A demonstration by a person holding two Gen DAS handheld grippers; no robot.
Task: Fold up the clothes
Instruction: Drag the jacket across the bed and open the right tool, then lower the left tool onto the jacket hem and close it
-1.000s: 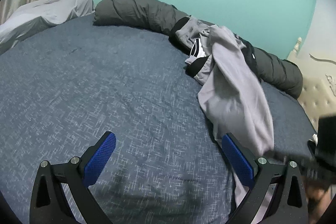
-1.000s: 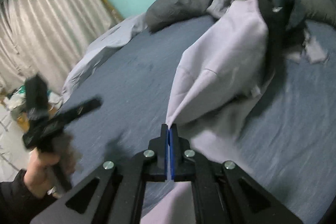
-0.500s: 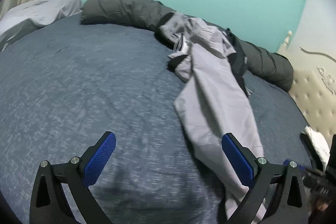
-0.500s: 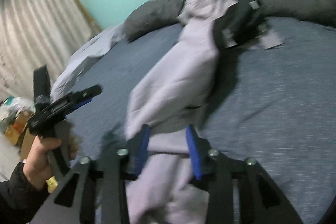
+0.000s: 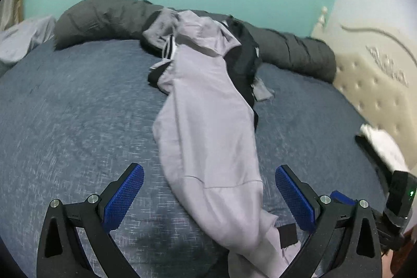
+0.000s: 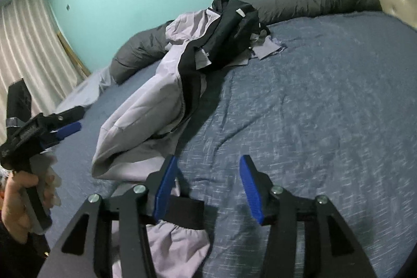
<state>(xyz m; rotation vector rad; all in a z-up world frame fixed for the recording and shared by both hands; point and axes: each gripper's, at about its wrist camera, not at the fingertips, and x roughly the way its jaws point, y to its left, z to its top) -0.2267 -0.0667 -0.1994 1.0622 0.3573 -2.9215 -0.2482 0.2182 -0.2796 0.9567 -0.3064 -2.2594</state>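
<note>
R gripper [image 6: 208,184] just let go of the grey hoodie [image 5: 208,127], jaws opening w/ cuff at its left finger; L gripper [image 5: 208,197] wide open, hem between fingers, so regrip next, prob.

Grey garment [image 5: 208,127] lower end cut off at frame bottom; headboard [image 5: 370,85] motion-blurred.
</note>
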